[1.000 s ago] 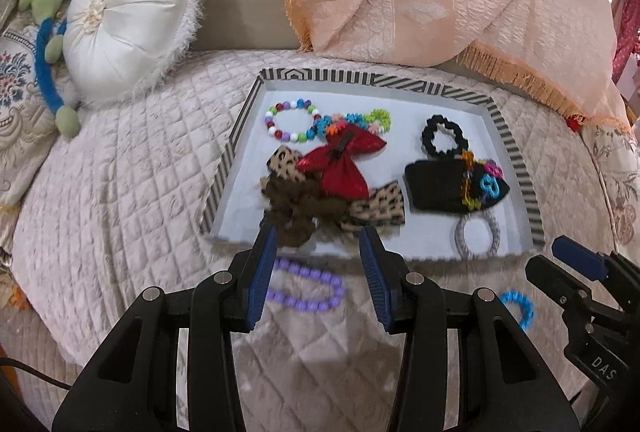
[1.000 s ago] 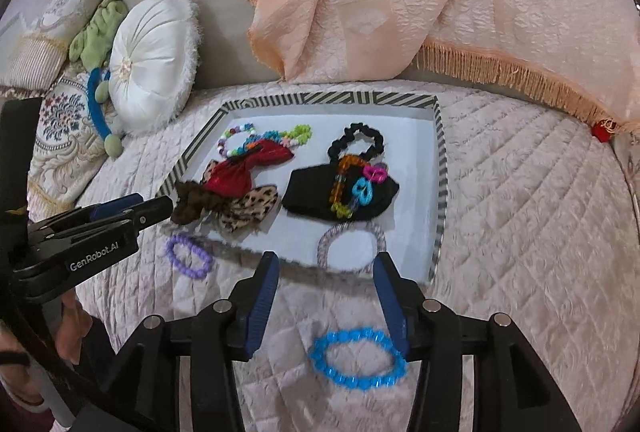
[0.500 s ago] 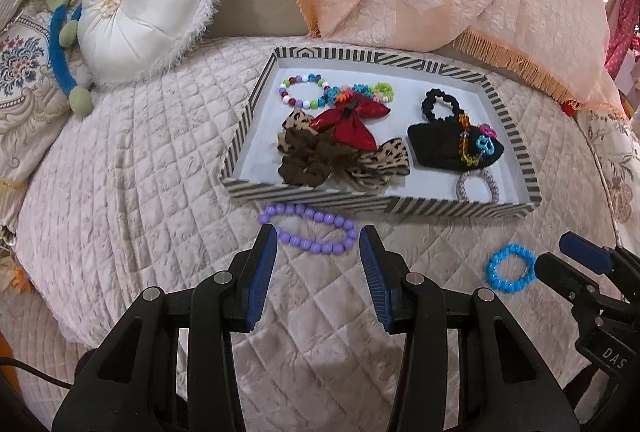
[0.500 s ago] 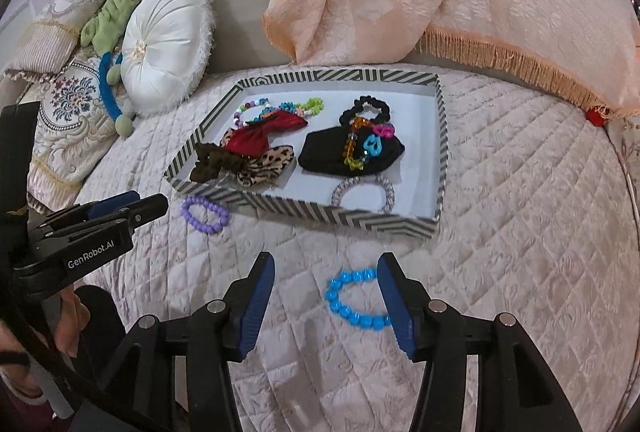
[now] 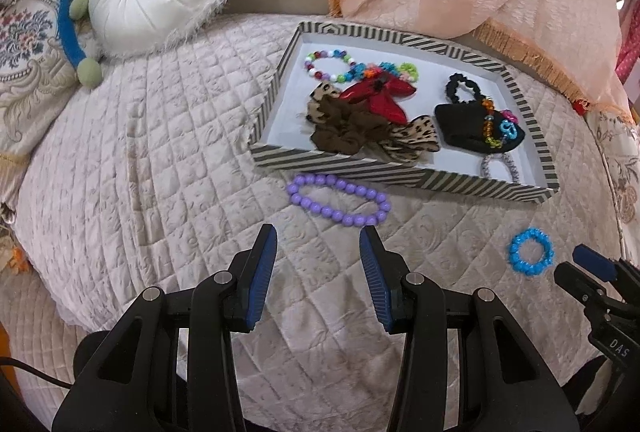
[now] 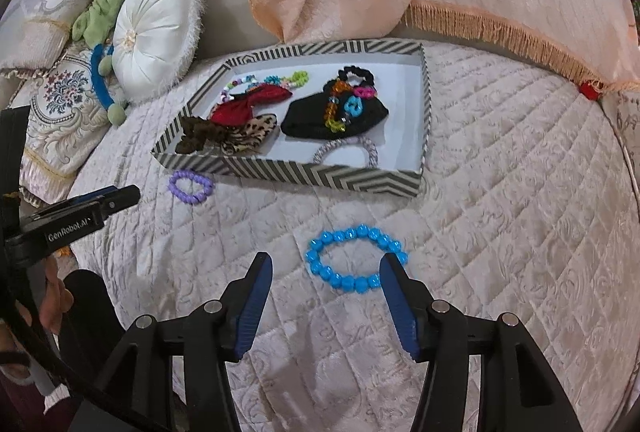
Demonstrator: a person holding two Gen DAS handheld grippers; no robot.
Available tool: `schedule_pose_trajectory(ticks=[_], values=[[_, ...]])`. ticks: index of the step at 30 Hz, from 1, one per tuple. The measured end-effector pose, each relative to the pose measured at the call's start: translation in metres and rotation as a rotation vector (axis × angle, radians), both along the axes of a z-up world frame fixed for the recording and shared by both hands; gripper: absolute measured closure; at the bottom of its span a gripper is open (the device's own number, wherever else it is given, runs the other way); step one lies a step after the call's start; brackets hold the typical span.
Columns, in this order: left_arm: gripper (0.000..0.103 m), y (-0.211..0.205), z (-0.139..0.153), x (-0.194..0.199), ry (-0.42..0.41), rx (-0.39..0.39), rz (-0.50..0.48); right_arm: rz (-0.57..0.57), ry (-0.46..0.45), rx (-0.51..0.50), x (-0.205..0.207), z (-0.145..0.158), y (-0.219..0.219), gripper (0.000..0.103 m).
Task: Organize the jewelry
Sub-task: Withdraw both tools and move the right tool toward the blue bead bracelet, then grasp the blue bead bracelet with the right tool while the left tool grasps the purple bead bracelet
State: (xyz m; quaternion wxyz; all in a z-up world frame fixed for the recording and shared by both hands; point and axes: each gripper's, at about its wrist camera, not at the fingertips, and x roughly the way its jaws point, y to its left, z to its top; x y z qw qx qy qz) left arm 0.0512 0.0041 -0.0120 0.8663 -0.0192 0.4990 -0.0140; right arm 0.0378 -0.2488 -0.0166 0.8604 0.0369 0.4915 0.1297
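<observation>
Your left gripper (image 5: 318, 236) hangs above the quilted cream bedspread (image 5: 140, 152) with its blue-padded fingers (image 5: 262, 264) spread wide and nothing between them; the purple round-bead bracelet (image 5: 338, 199) lies flat on the quilt just ahead of them, close beside the near wall of the striped black-and-white cardboard tray (image 5: 360, 174) towards its left corner, though you cannot tell whether bracelet and wall touch. Your right gripper (image 6: 326, 266) is likewise wide open and empty, and the bright blue faceted-bead bracelet (image 6: 356, 260) lies on the quilt between its fingertips, its right edge just beside the right finger, well apart from the tray's near wall. Inside the tray, the left half holds a multicoloured bead bracelet (image 5: 328, 66) near the far wall, a red fabric bow (image 5: 378, 98), a brown scrunchie (image 5: 344, 130) and a leopard-print bow (image 5: 412, 142) overlapping one another. The right half holds a black knitted piece (image 5: 464, 126) with a coloured plastic chain (image 5: 490, 126) draped across it, and a silvery hair tie (image 6: 348, 152) by the near wall.
</observation>
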Motion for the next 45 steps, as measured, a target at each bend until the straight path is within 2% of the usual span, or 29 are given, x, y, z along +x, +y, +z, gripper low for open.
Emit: schedule_pose_trajectory(ticks=[3, 11, 16, 29, 31, 35, 36, 37, 39, 41, 45], values=[[0.061, 0.014, -0.006, 0.003, 0.037, -0.048, 0.012, -0.008, 0.011, -0.008, -0.001, -0.005, -0.005, 0.049], [0.060, 0.052, -0.030, 0.021, 0.146, -0.236, 0.069, -0.047, 0.031, -0.021, -0.001, -0.021, -0.026, 0.048], [0.055, 0.060, -0.038, 0.036, 0.164, -0.291, 0.122, -0.044, 0.027, -0.016, 0.004, -0.028, -0.031, 0.048], [0.051, 0.044, -0.058, 0.076, 0.166, -0.217, 0.149, 0.019, -0.027, -0.137, 0.034, -0.047, -0.020, 0.048], [0.050, 0.041, -0.060, 0.078, 0.165, -0.202, 0.149, 0.033, -0.045, -0.147, 0.035, -0.049, -0.017, 0.054], [0.050, 0.035, -0.062, 0.082, 0.156, -0.174, 0.139, 0.063, -0.063, -0.147, 0.036, -0.049, -0.015, 0.074], [0.058, 0.032, -0.062, 0.082, 0.149, -0.172, 0.129, 0.074, -0.064, -0.145, 0.036, -0.049, -0.014, 0.081], [0.076, 0.030, -0.062, 0.083, 0.143, -0.178, 0.113, 0.083, -0.067, -0.146, 0.036, -0.048, -0.012, 0.085], [0.088, 0.027, -0.064, 0.084, 0.151, -0.167, 0.096, 0.099, -0.071, -0.149, 0.035, -0.046, -0.009, 0.091], [0.095, 0.026, -0.063, 0.083, 0.149, -0.162, 0.091, 0.103, -0.075, -0.133, 0.033, -0.042, -0.009, 0.092], [0.095, 0.035, -0.056, 0.075, 0.162, -0.239, 0.080, 0.110, -0.101, -0.102, 0.022, -0.028, -0.008, 0.095]])
